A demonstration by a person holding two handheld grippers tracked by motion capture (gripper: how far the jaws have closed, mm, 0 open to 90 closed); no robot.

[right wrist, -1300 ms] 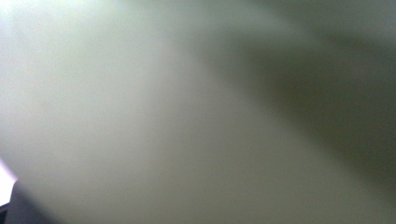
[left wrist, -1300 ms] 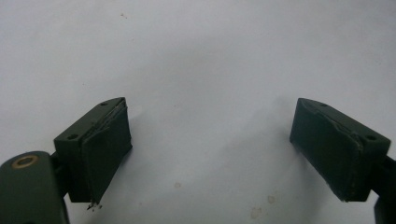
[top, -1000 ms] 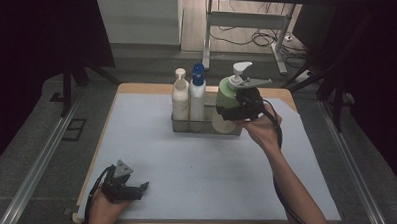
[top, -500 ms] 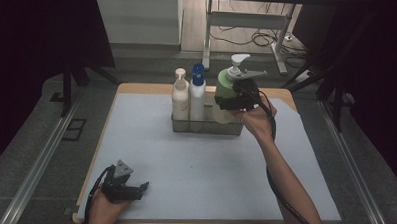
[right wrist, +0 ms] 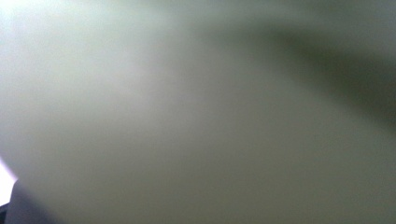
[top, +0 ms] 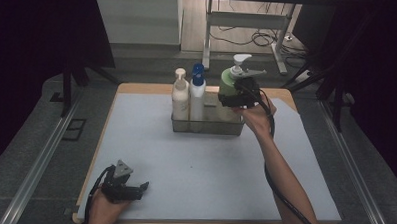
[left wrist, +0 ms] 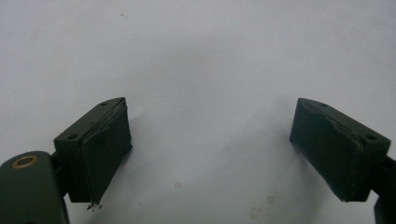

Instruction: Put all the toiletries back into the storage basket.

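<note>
High view: a clear caddy (top: 208, 126) stands toward the far side of the bench (top: 199, 167), holding a cream bottle (top: 180, 97) at its left end, a blue-capped bottle (top: 197, 94) beside that, and a green pump bottle (top: 233, 88) at its right end. The right hand-held gripper (top: 237, 96) is pressed up against the green pump bottle's right side, apparently clamped on it, though I cannot tell how the jaws stand (the right gripper view is a pale green blur). By my judgement the step in hand is either lifting this bottle out of the caddy or setting it in; the next move calls for a straight vertical path clear of the caddy wall. The left hand-held gripper (top: 129, 188) rests well nearer than the caddy, jaws spread over bare bench.
</note>
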